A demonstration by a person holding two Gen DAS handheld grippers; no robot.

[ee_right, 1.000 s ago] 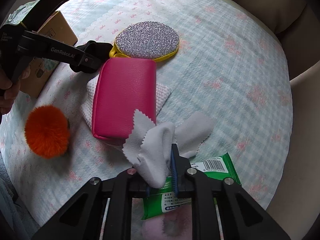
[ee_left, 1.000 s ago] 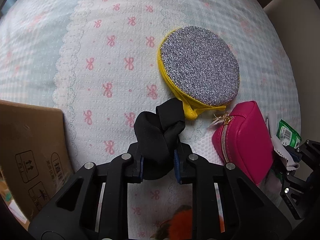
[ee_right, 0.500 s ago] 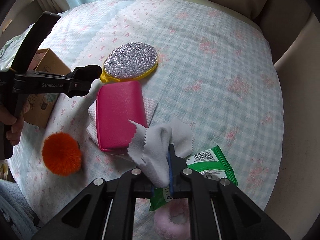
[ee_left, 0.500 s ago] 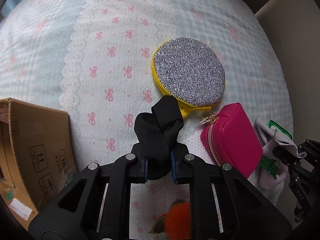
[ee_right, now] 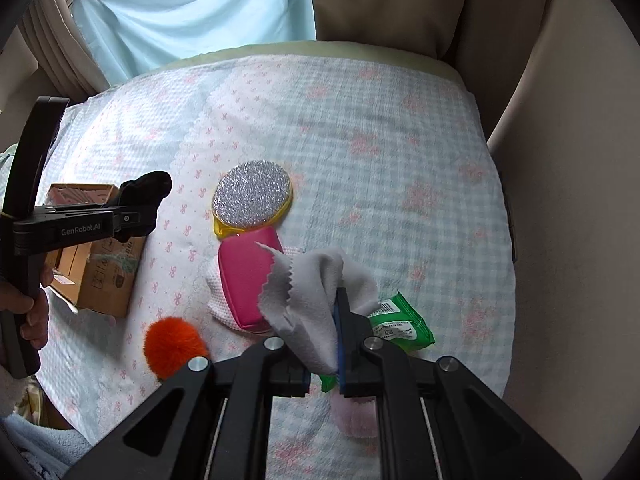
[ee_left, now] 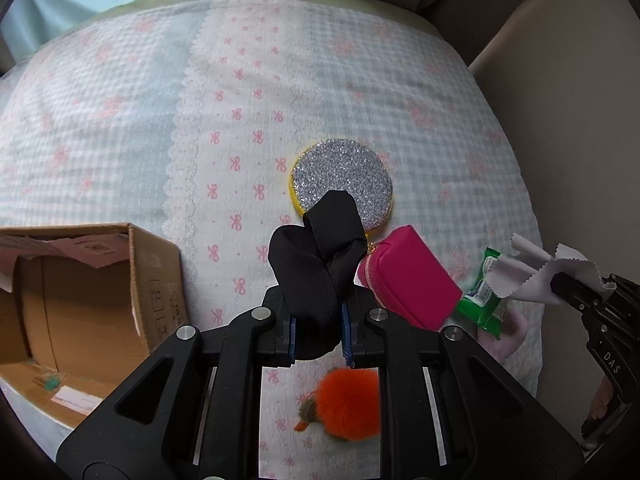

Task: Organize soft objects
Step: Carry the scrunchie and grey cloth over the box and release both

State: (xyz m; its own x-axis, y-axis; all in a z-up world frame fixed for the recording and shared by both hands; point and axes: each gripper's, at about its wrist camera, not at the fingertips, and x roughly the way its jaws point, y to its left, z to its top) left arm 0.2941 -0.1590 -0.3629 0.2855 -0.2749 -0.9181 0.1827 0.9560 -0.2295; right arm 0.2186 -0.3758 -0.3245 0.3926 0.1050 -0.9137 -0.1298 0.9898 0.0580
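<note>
My left gripper (ee_left: pixel 319 338) is shut on a black cloth (ee_left: pixel 320 264) and holds it above the bed; it also shows in the right wrist view (ee_right: pixel 140 200). My right gripper (ee_right: pixel 324 356) is shut on a grey zigzag-edged cloth (ee_right: pixel 312 300), held above the bed; that cloth shows in the left wrist view (ee_left: pixel 544 270) too. An open cardboard box (ee_left: pixel 80 292) stands at the left. On the bedspread lie a silver glitter pad with a yellow rim (ee_left: pixel 342 182), a pink pouch (ee_left: pixel 408 280), an orange pompom (ee_left: pixel 348 404) and a green wipes pack (ee_right: pixel 400 322).
The bedspread (ee_right: pixel 360 128) is pale check with pink bows. A white knit cloth (ee_right: pixel 214 292) lies under the pink pouch. A pale pink fluffy item (ee_right: pixel 356 416) lies under my right gripper. Beige cushions (ee_right: pixel 560 160) border the right side. A light blue curtain (ee_right: pixel 192 8) hangs behind.
Both grippers have lifted and pulled back with their cloths. The cardboard box has come further into the left wrist view.
</note>
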